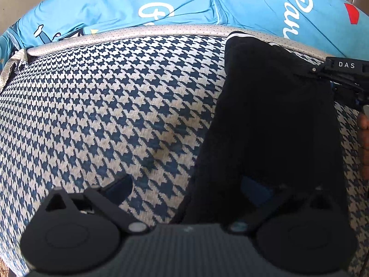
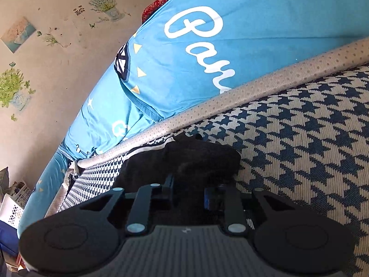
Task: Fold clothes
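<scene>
Right claw (image 2: 188, 191) pinching black garment (image 2: 184, 159), houndstooth mattress (image 2: 299, 138), stickered wall (image 2: 57, 46)

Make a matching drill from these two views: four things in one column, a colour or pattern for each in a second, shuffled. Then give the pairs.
Things:
1. garment
2. mat
3. mat's edge band
4. bedding

Colour or pattern:
A. bright blue with white script
B. black
C. grey with small dots
D. navy and cream houndstooth

Pairs: 1-B, 2-D, 3-C, 4-A
</scene>
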{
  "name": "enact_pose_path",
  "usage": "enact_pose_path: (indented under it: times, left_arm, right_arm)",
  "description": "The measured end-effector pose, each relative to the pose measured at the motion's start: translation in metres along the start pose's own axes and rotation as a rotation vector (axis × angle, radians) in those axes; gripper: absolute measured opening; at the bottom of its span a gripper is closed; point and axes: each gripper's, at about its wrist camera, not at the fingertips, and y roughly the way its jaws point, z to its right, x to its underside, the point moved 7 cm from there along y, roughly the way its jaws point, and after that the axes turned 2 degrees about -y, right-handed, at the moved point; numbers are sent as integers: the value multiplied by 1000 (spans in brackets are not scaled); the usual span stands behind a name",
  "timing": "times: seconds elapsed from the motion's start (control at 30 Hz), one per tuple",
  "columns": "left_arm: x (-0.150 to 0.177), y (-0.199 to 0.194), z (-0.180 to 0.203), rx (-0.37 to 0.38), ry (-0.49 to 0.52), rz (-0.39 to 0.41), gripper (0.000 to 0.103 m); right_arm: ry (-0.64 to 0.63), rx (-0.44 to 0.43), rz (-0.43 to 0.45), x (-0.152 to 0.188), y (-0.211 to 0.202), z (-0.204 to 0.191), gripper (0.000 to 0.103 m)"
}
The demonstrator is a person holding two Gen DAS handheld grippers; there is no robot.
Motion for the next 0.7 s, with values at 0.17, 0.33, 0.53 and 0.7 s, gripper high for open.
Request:
enact_pose_path:
  times: [0.17, 0.33, 0.53, 0.7]
  left_arm:
    - [1, 2, 1, -7, 2, -4, 103]
    - [0, 1, 3, -16, 8, -3, 103]
    - [-2, -1, 6, -17, 17, 7, 103]
    - [-2, -4, 15, 34, 20, 11, 103]
  right_arm:
    - [-31, 27, 5, 1, 1, -7, 28]
    - [-33, 76, 13, 3, -1, -11, 14]
    - [-78, 151, 69, -5, -19, -25, 12]
    - [-91, 238, 116, -12, -46, -19, 12]
